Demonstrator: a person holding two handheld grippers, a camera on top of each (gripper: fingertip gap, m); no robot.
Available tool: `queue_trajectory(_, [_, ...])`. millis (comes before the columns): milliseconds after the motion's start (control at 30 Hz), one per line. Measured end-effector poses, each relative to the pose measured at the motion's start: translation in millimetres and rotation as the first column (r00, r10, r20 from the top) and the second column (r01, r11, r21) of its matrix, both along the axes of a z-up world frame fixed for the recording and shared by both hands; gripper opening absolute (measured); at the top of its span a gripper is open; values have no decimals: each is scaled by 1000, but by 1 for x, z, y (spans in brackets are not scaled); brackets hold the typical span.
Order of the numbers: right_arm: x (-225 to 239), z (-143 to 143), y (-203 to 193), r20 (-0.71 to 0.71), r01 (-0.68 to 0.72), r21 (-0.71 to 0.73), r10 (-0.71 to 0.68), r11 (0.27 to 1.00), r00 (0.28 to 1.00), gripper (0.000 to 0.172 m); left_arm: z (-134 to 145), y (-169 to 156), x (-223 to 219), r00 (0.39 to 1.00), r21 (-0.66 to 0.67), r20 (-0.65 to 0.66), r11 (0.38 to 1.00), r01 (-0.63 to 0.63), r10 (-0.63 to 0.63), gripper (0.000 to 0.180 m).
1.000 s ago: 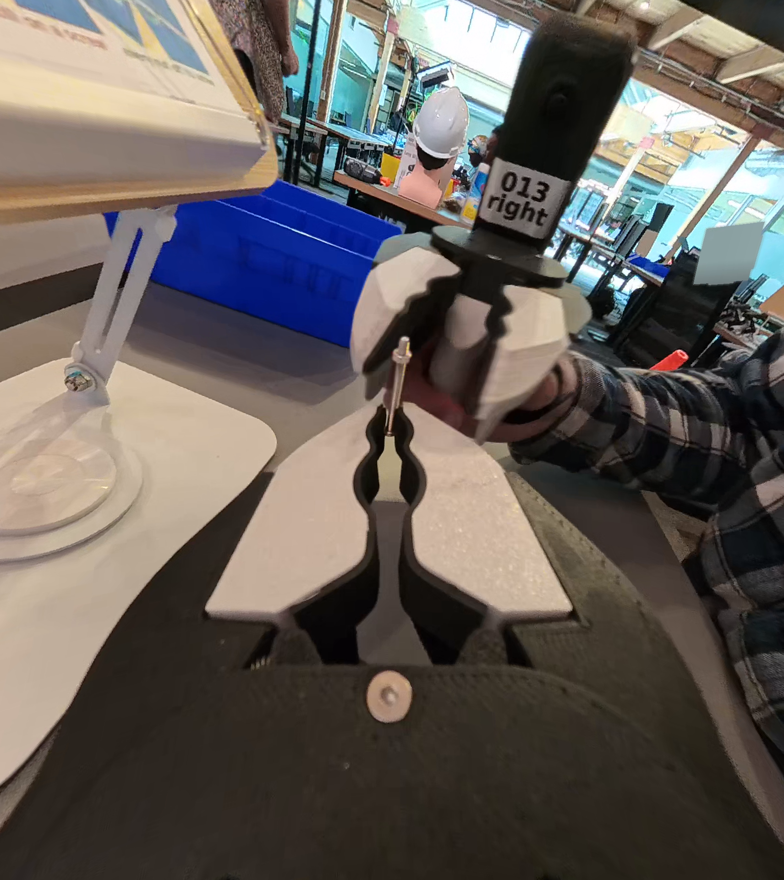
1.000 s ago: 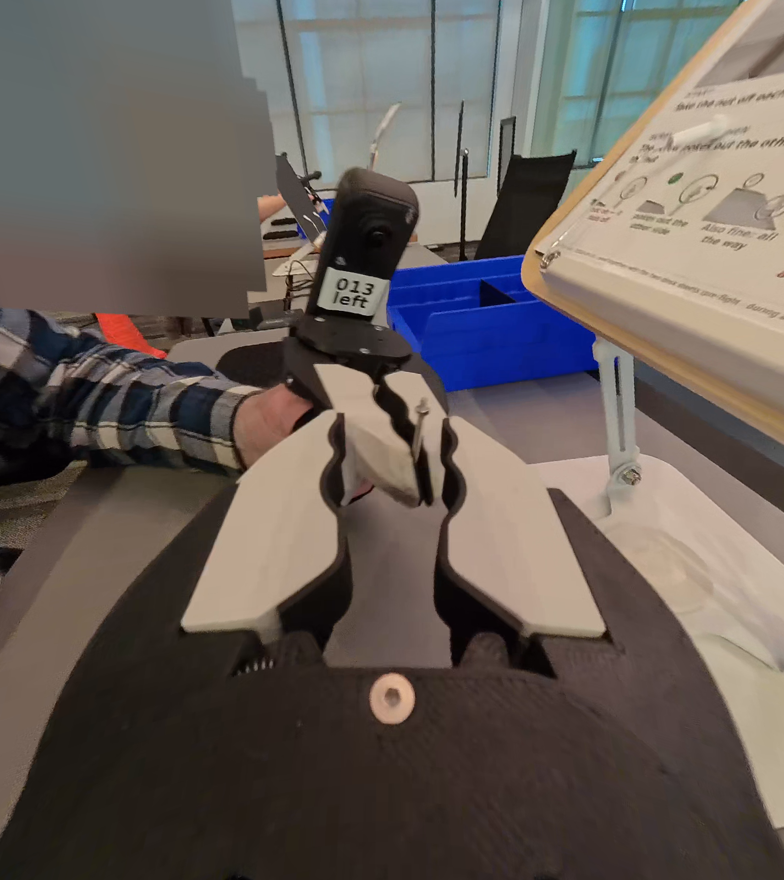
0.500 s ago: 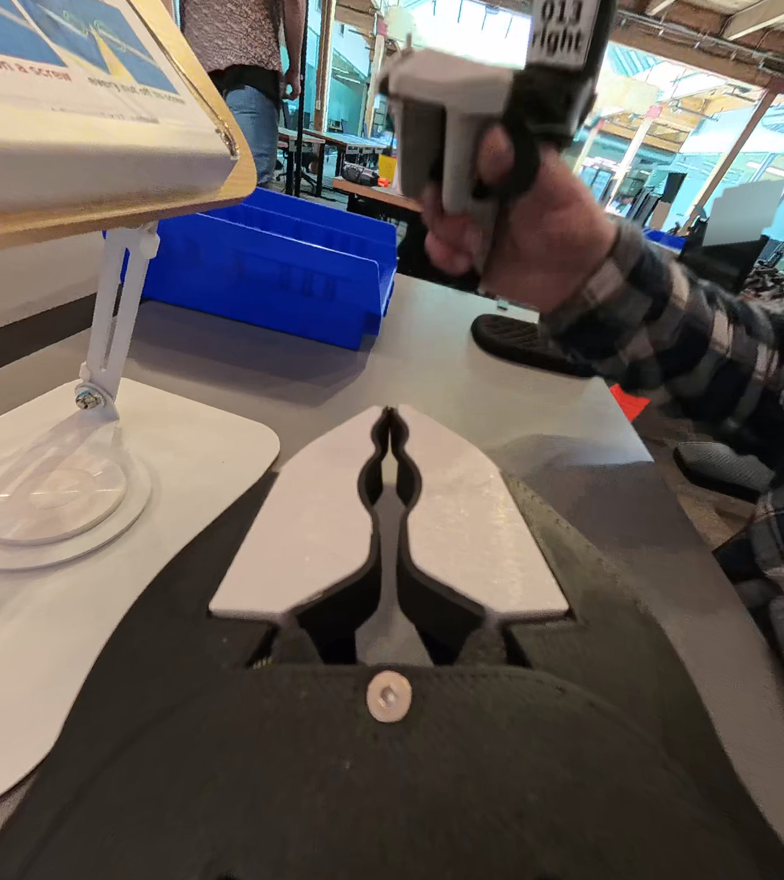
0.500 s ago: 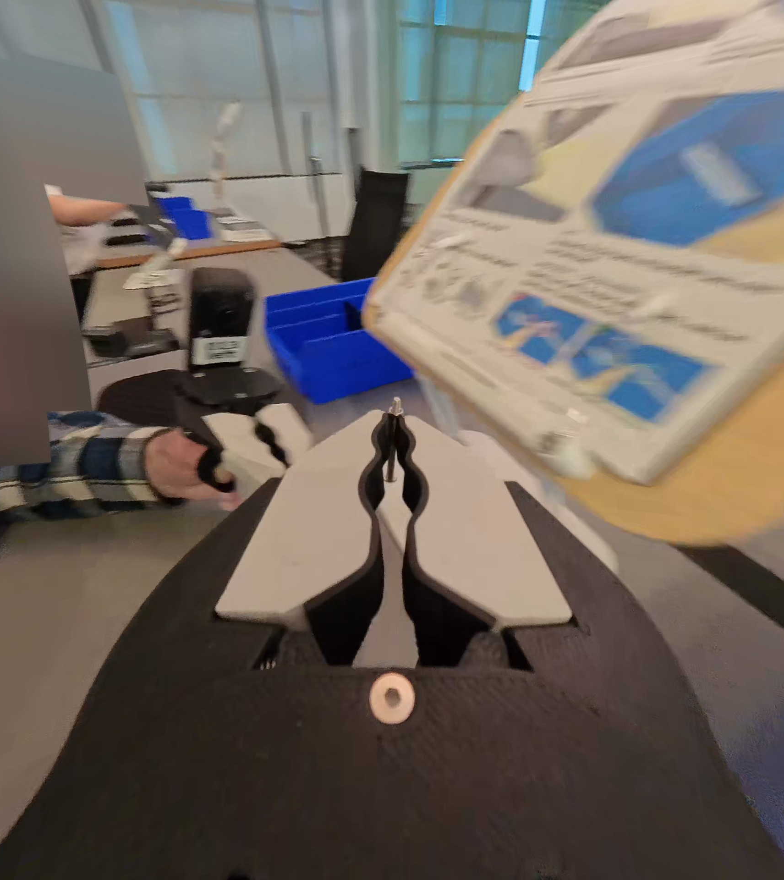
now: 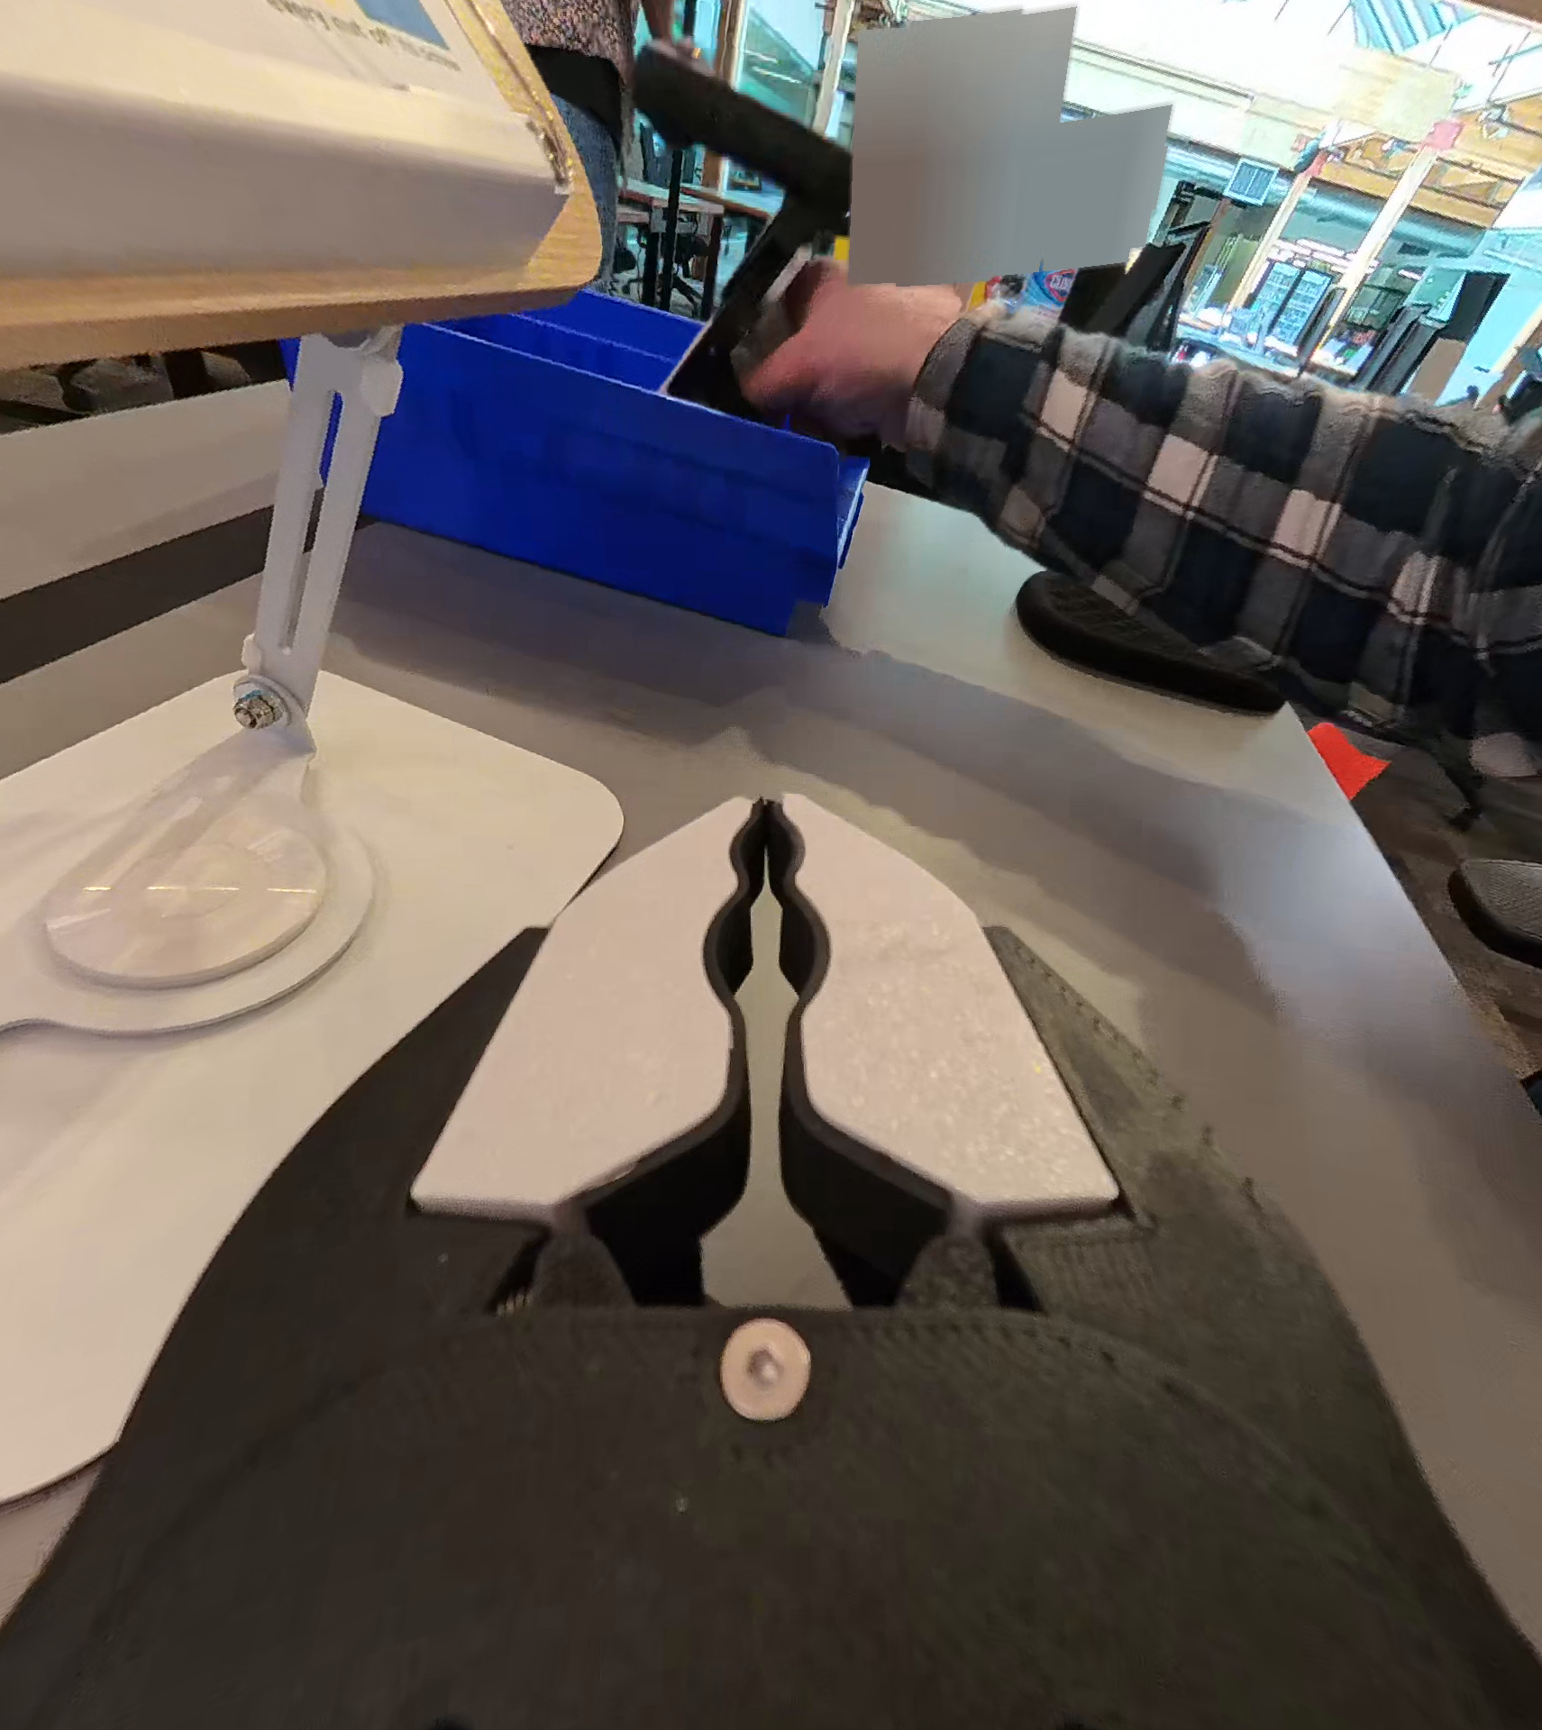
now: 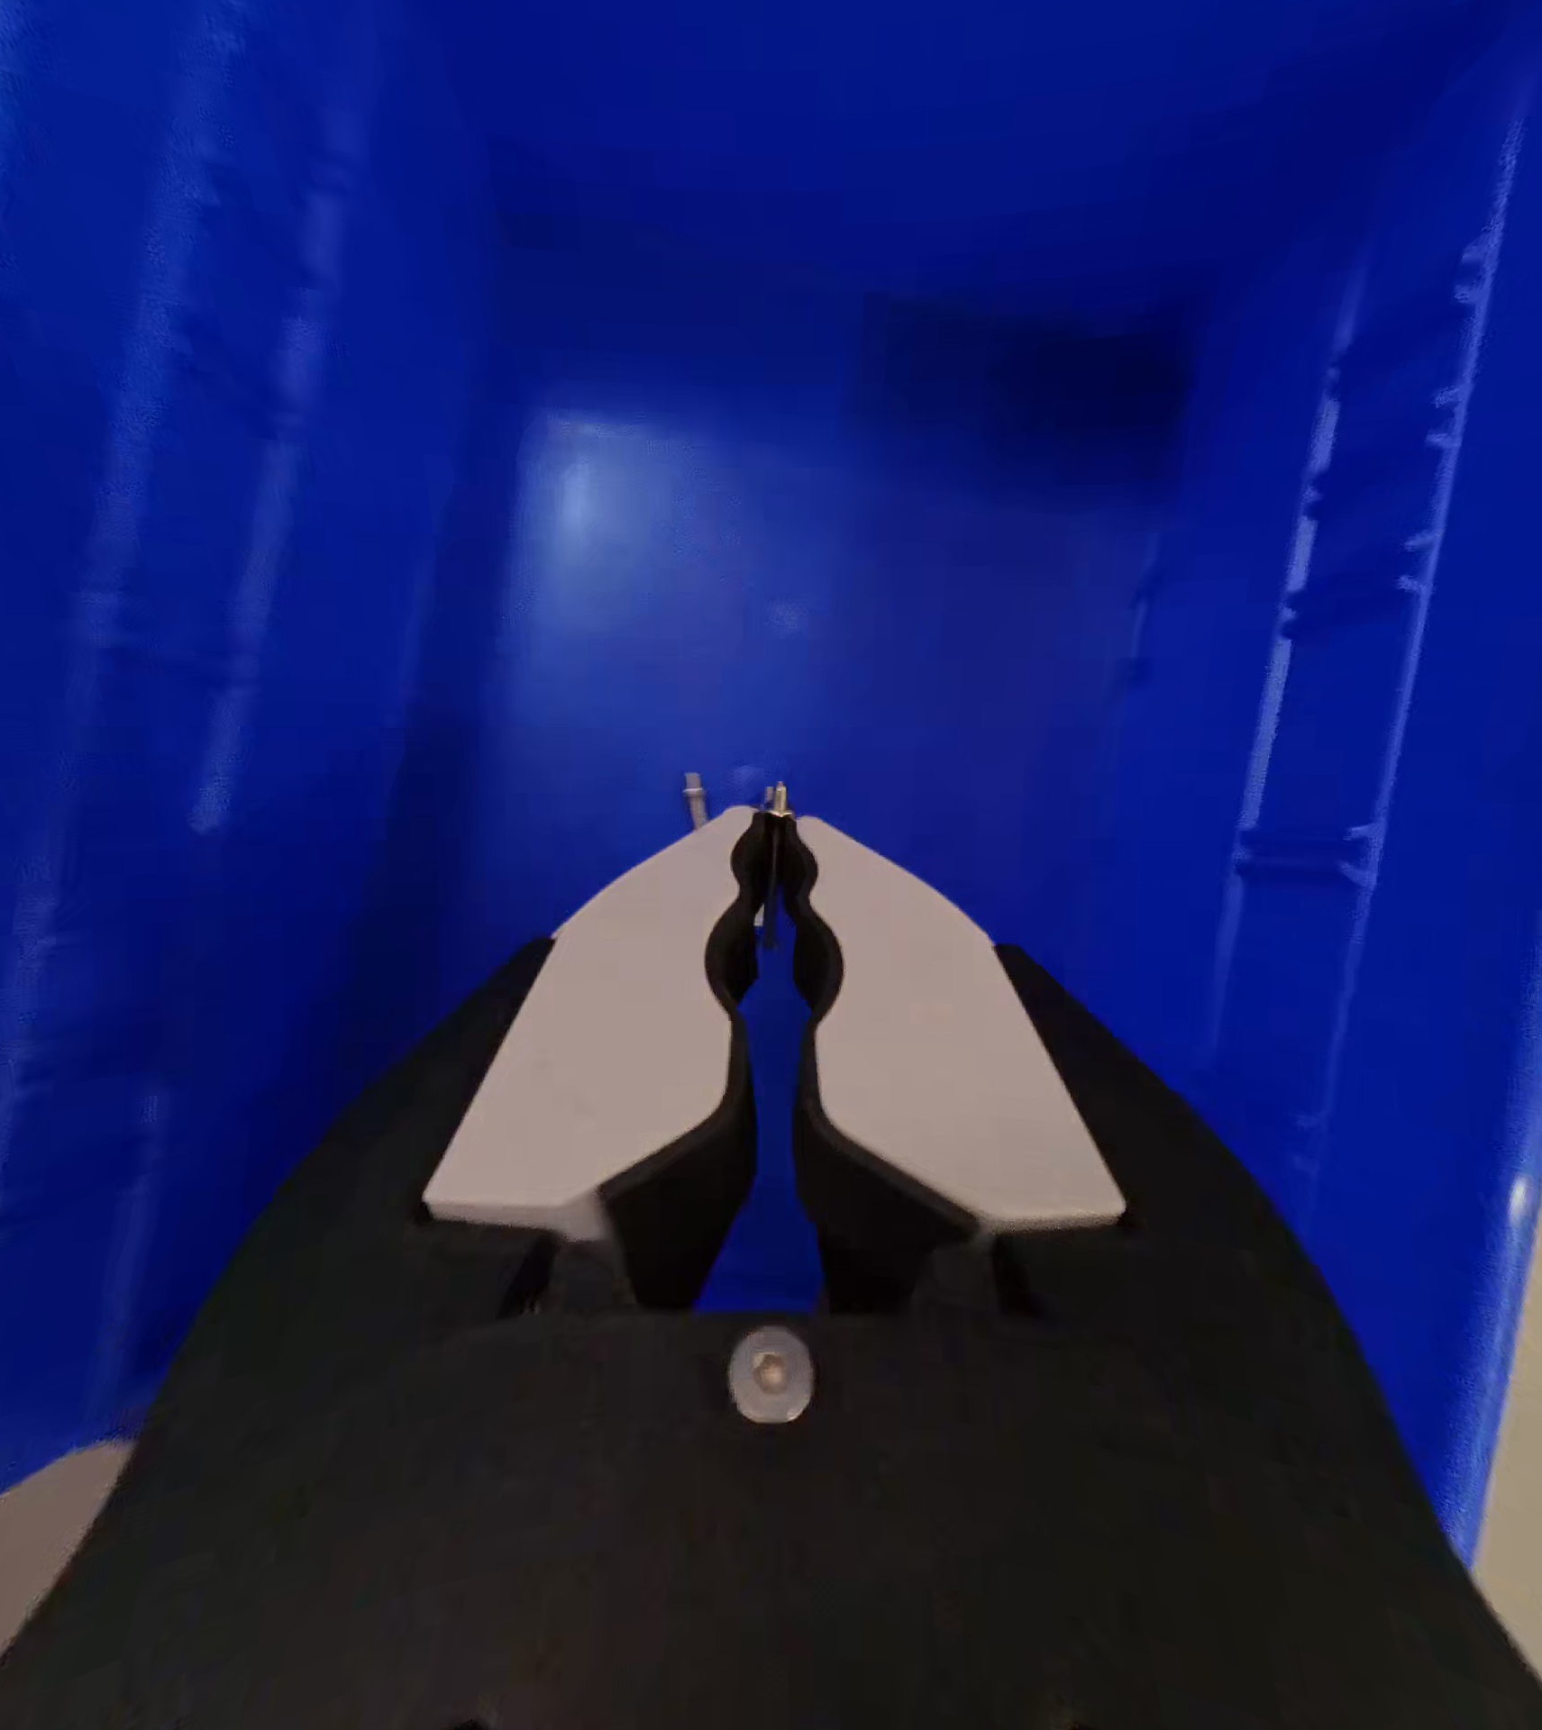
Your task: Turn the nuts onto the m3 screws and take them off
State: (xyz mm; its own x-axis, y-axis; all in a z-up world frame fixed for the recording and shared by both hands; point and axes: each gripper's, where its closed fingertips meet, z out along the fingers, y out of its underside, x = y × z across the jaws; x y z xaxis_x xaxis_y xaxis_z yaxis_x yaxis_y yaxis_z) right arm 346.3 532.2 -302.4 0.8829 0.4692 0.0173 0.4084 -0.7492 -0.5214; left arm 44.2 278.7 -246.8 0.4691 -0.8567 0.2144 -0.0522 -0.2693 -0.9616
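The grey tabletop point(image 5: 1076, 843) spreads ahead of and under the left gripper point(image 5: 764, 813), whose jaws are pressed together with nothing between them. To their left stands a white document stand point(image 5: 308, 580) on a rounded white base plate point(image 5: 467, 814), carrying a tilted wooden board point(image 5: 233, 300) overhead. Beyond the tips and slightly left sits the blue plastic bin point(image 5: 617, 468), and past it a hand point(image 5: 832, 356) in a plaid sleeve point(image 5: 1216, 496) reaches down into that bin. To the right of the jaws a black pad point(image 5: 1132, 646) lies on the table edge.

In the right wrist view the bin's inner wall point(image 6: 561, 374) fills everything ahead of the right gripper point(image 6: 777, 816). Its jaws are pinched on a thin metal screw point(image 6: 780, 796), which runs lengthwise down the slot between the pads with its end poking just past the tips. Just left of the tips a second small screw point(image 6: 694, 794) lies on the bin floor, partly hidden by the left finger.

The held screw looks light, rigid and smooth, so by my judgement it would slip or pivot easily in a loose pinch. It is not fragile. The shank is the sensible place to grip, across the pads near the tips, as it sits now.
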Motion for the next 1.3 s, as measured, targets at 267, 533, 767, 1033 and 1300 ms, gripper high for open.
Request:
queue_trajectory(267, [13, 12, 9, 7, 42, 1, -42, 999, 999, 29, -2, -1, 2, 1000, -17, 9, 1000, 21, -21, 0])
queue_trajectory(533, [-66, 128, -95, -47, -207, 397, 245, 894, 968, 0, 16, -3, -6, 998, 86, -58, 996, -24, 29, 0])
queue_trajectory(767, [-184, 126, -211, -75, -430, 554, 557, 713, 827, 0, 84, -3, -68, 954, 261, -156, 942, -211, 257, 12])
queue_trajectory(1033, [-289, 62, -259, -99, -595, 563, 761, 574, 641, 0, 135, 48, -259, 707, 289, -410, 817, -498, 576, 18])
queue_trajectory(1300, [-313, 18, -272, -96, -662, 547, 824, 513, 559, 0, 68, 126, -372, 525, 128, -726, 837, -532, 444, 25])
